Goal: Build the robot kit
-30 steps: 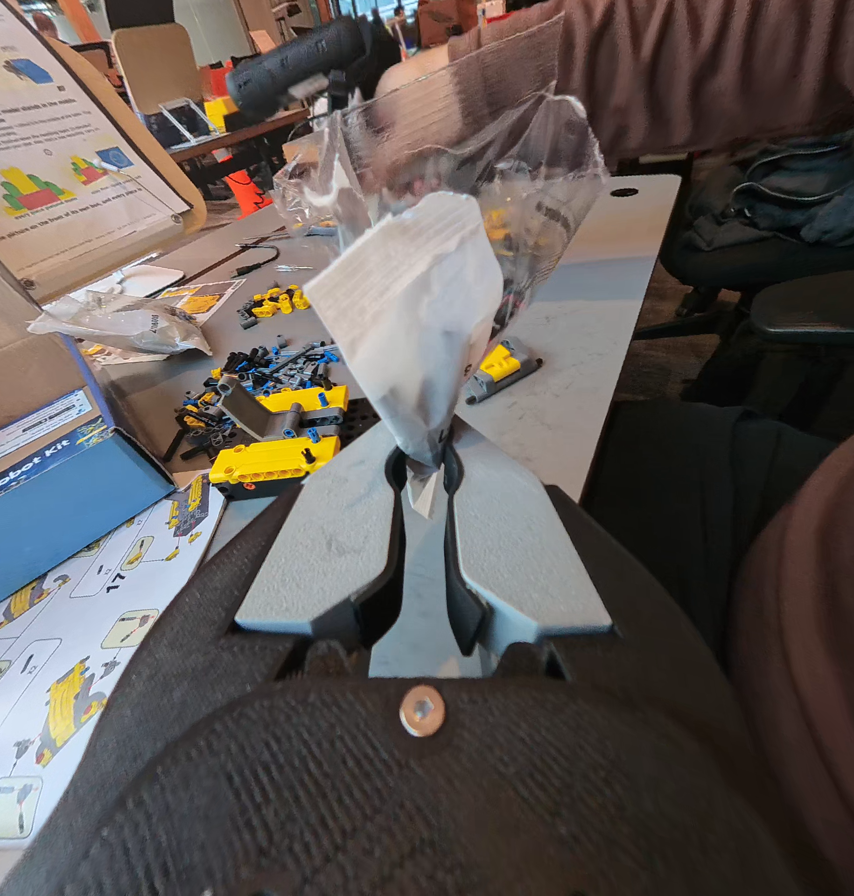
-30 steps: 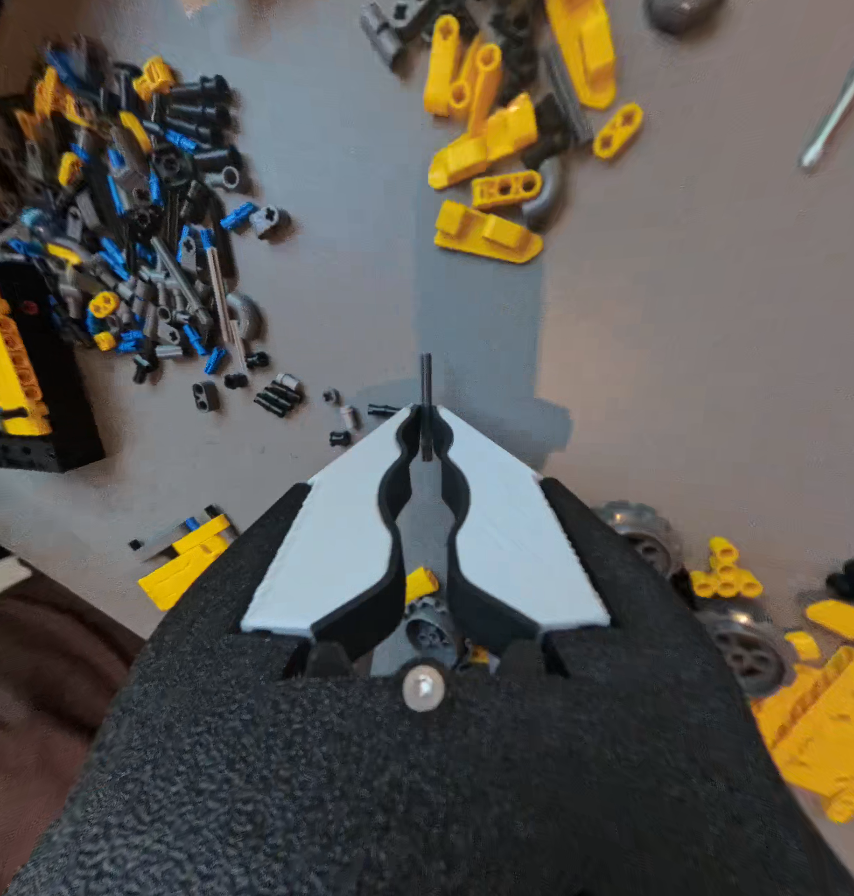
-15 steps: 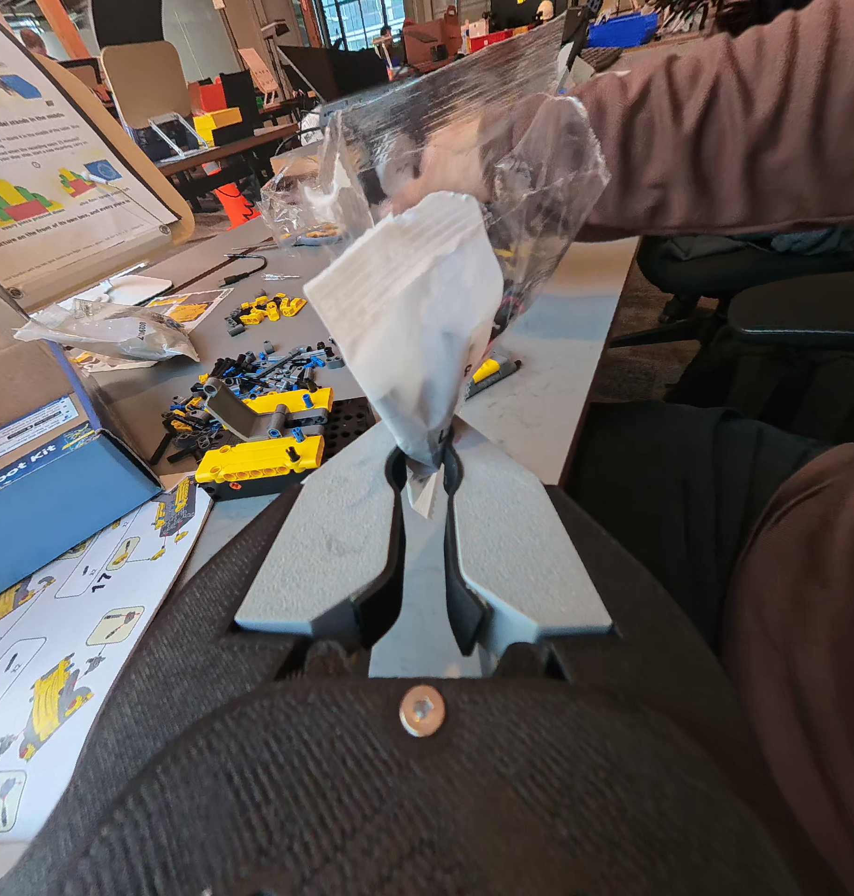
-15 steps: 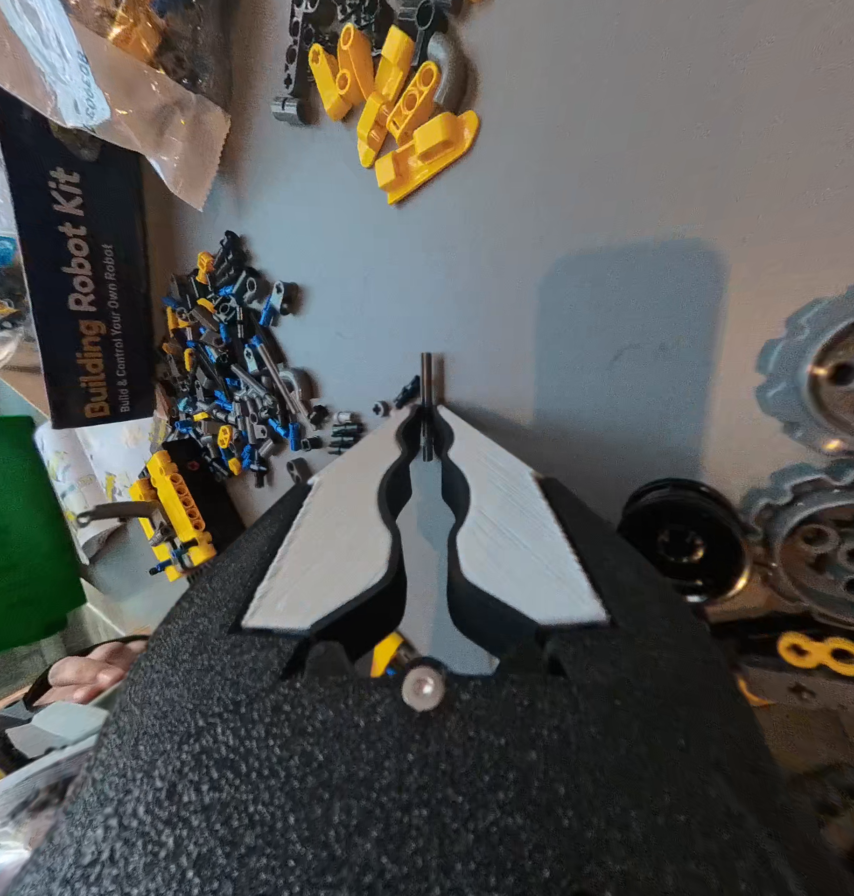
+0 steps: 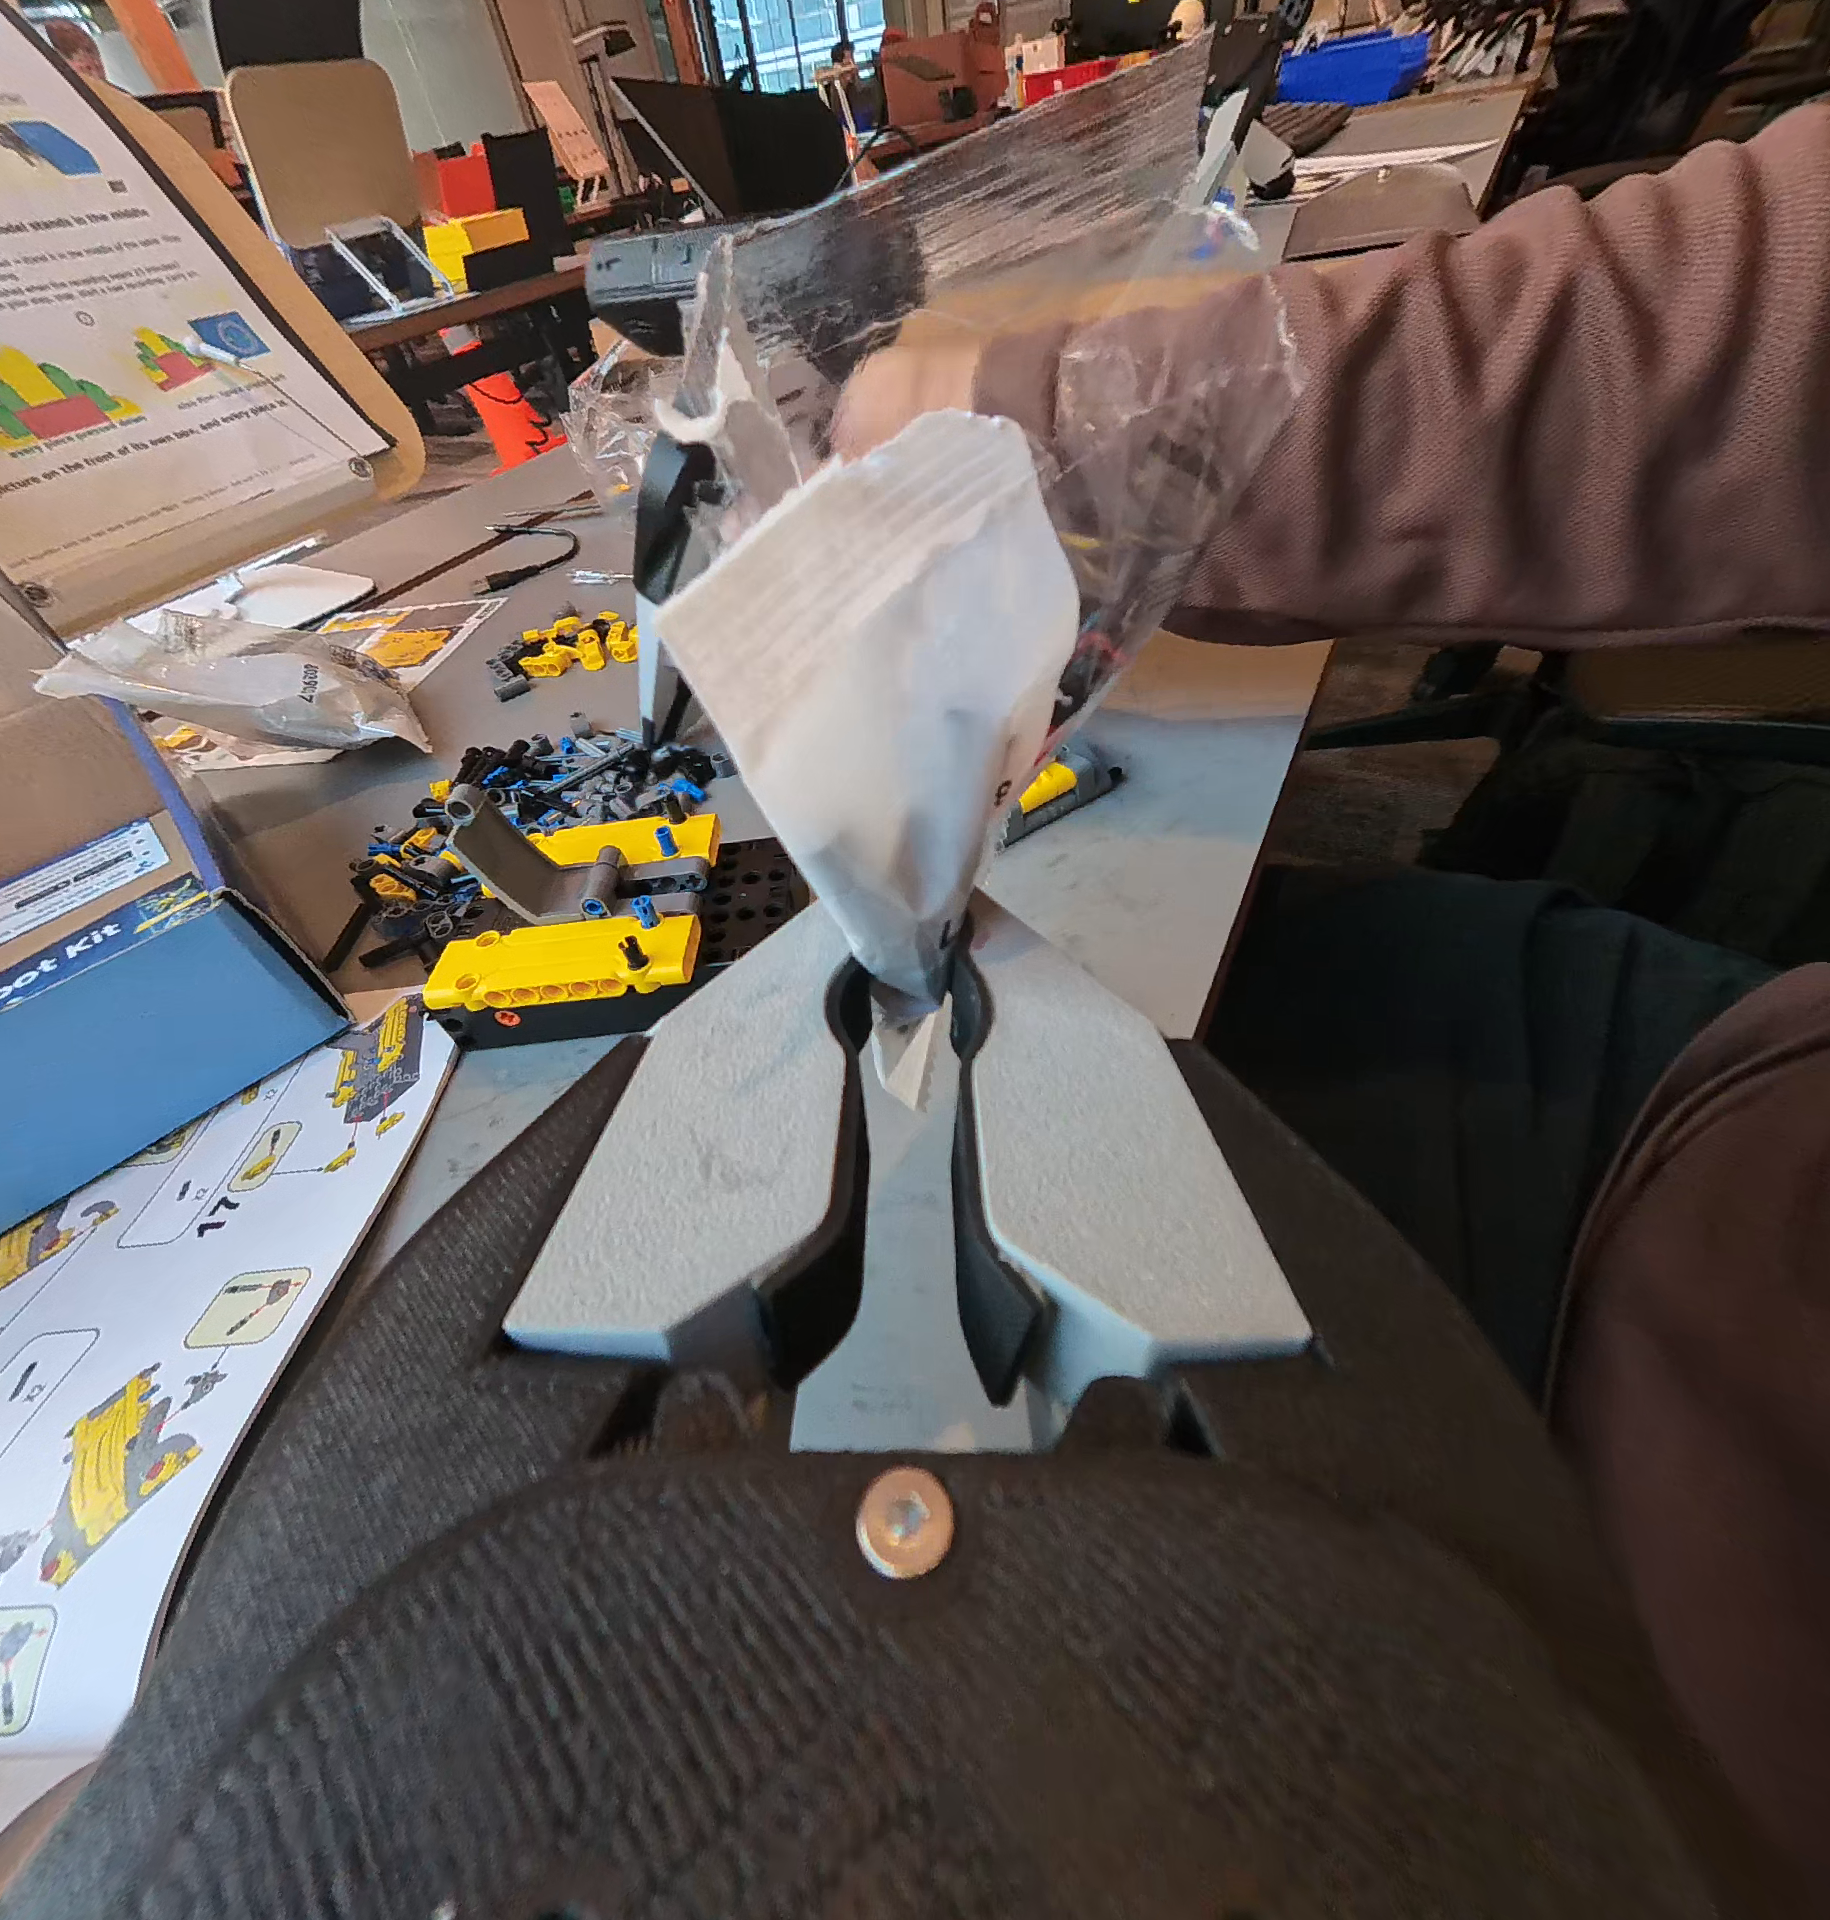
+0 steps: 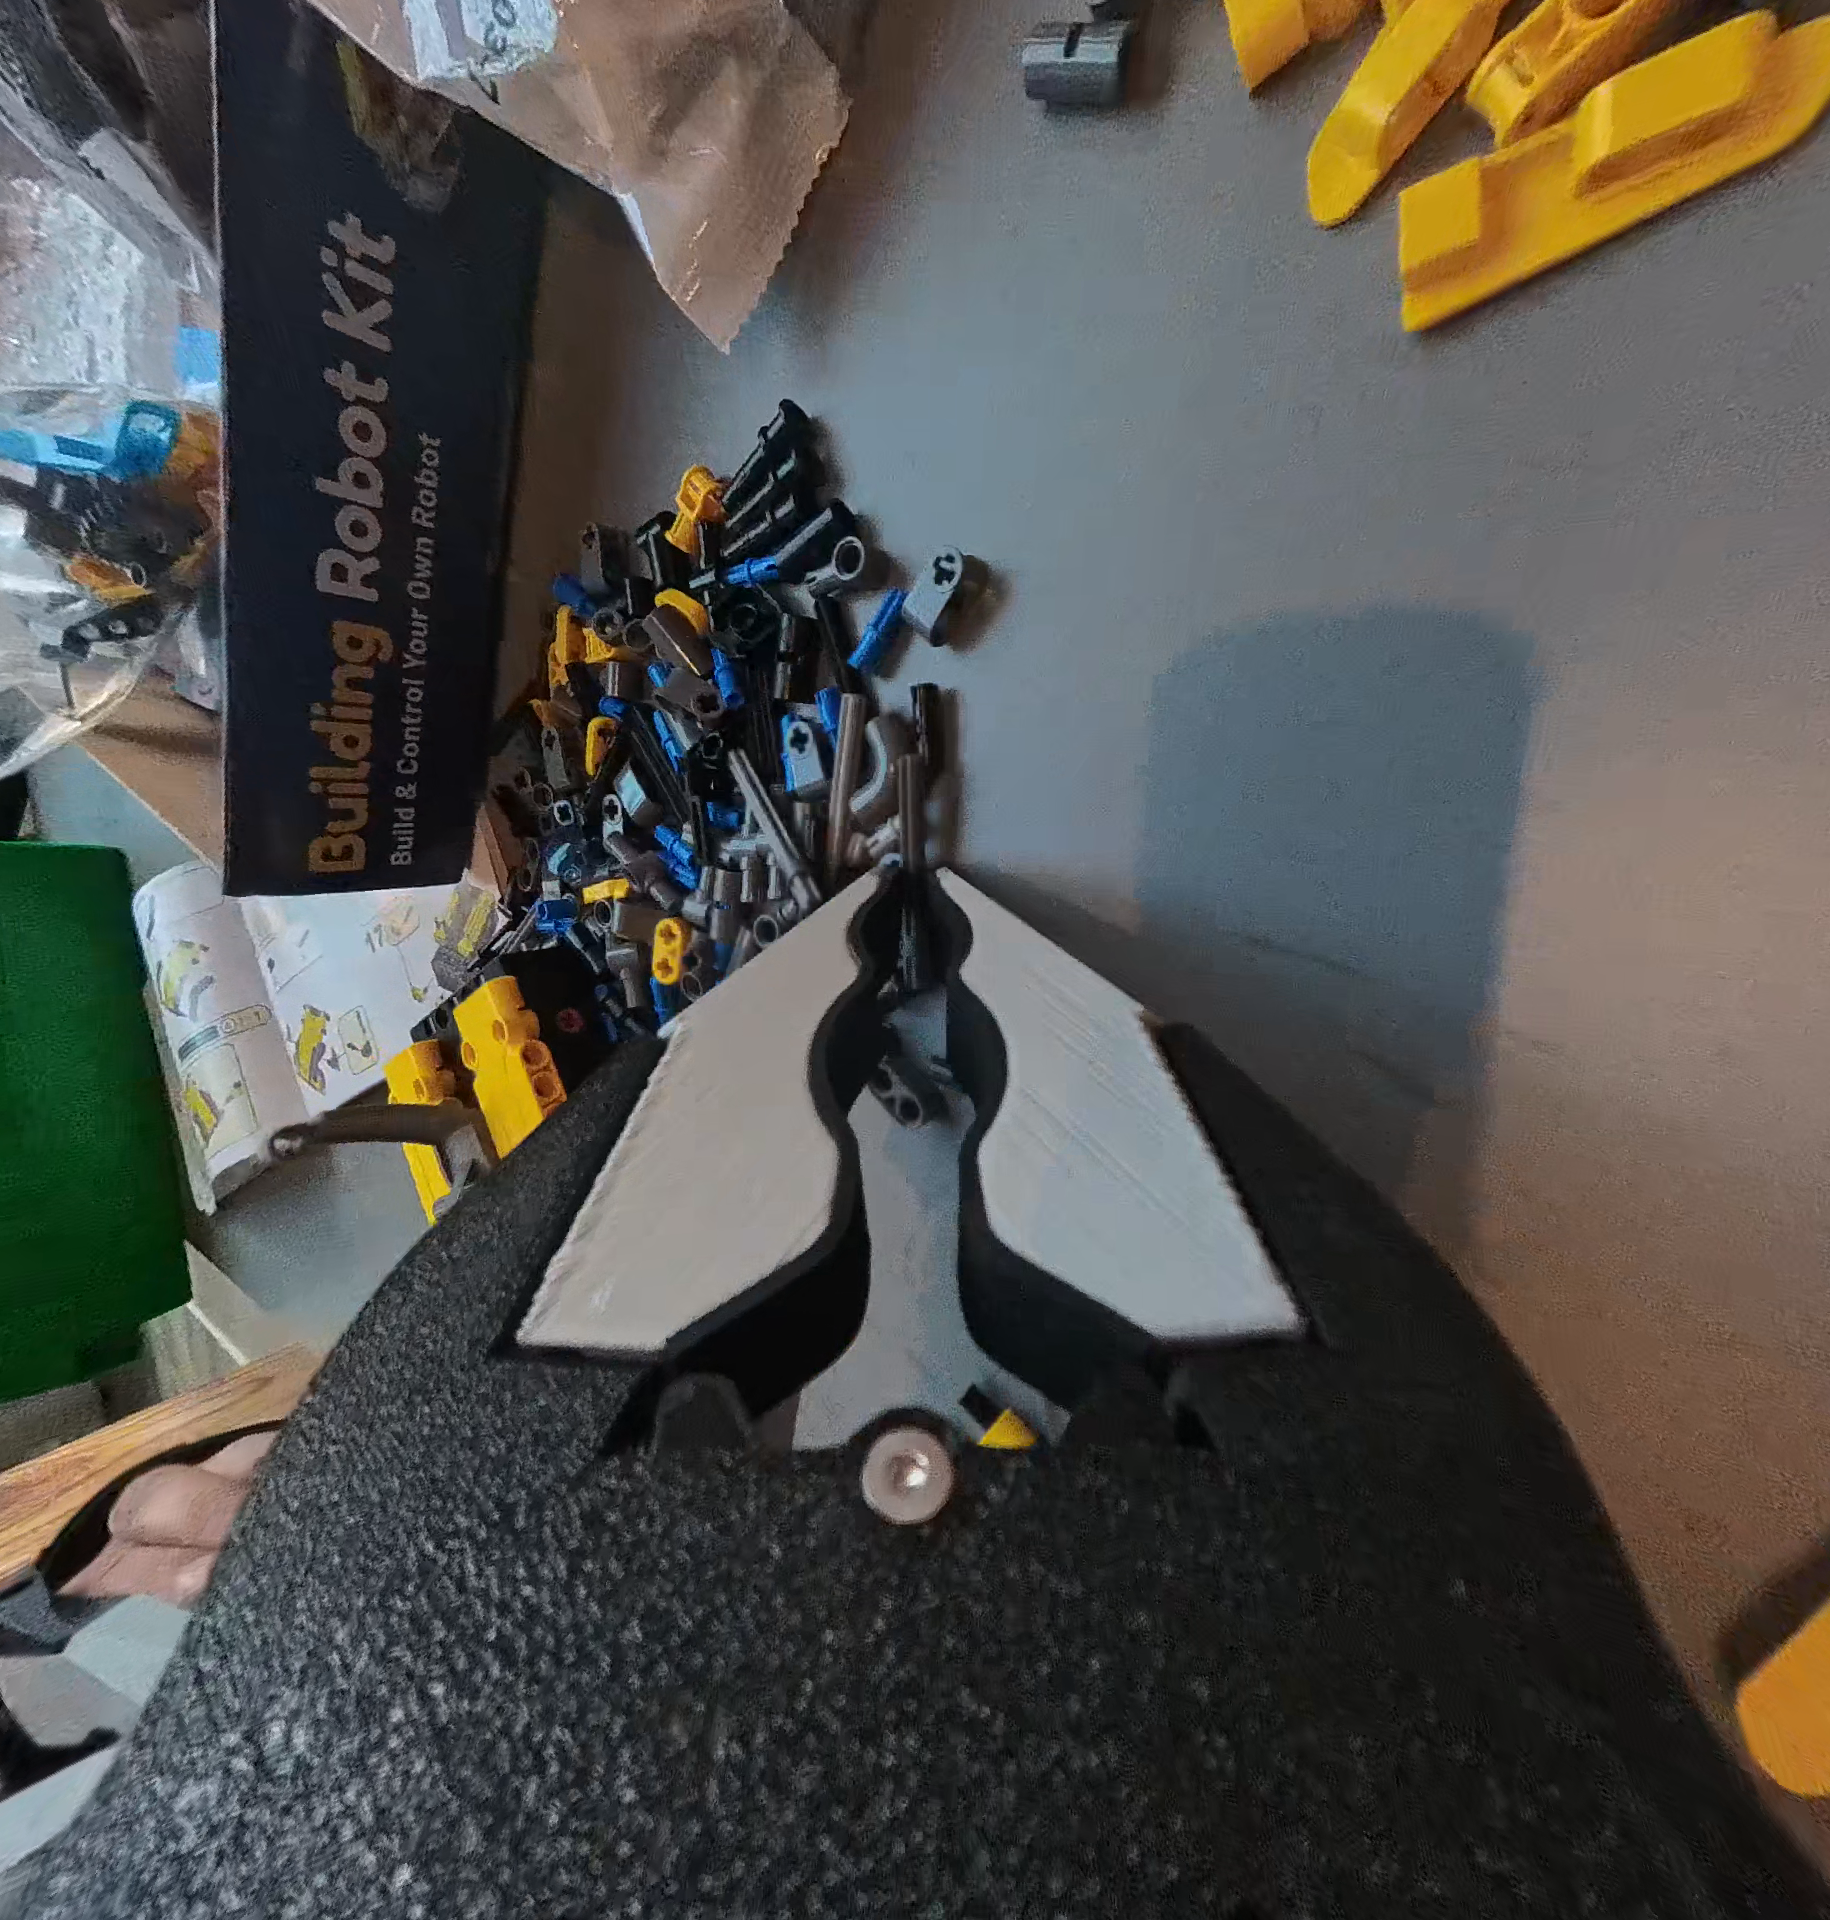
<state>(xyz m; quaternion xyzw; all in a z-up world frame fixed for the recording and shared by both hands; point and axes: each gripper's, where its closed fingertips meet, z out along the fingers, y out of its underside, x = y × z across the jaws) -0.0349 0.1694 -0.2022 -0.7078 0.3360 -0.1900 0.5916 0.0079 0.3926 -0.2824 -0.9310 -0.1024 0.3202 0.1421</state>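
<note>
Currently my left tool (image 5: 911,987) is clamped on the bottom corner of a plastic bag (image 5: 890,665), held upright above the near edge of the table (image 5: 1150,883). My right tool (image 6: 909,894) pinches a thin dark axle (image 6: 909,821), its tip at the pile of small parts (image 6: 703,717). Beyond the pile lies a dark box (image 6: 360,468); yellow pieces (image 6: 1576,156) lie well apart toward the far edge.

Yellow, black, blue and grey plastic building pieces (image 6: 724,727)

They lie on a plain grey table top (image 6: 1254,468); the clear plastic bag (image 5: 890,675) has a white patch.
</note>
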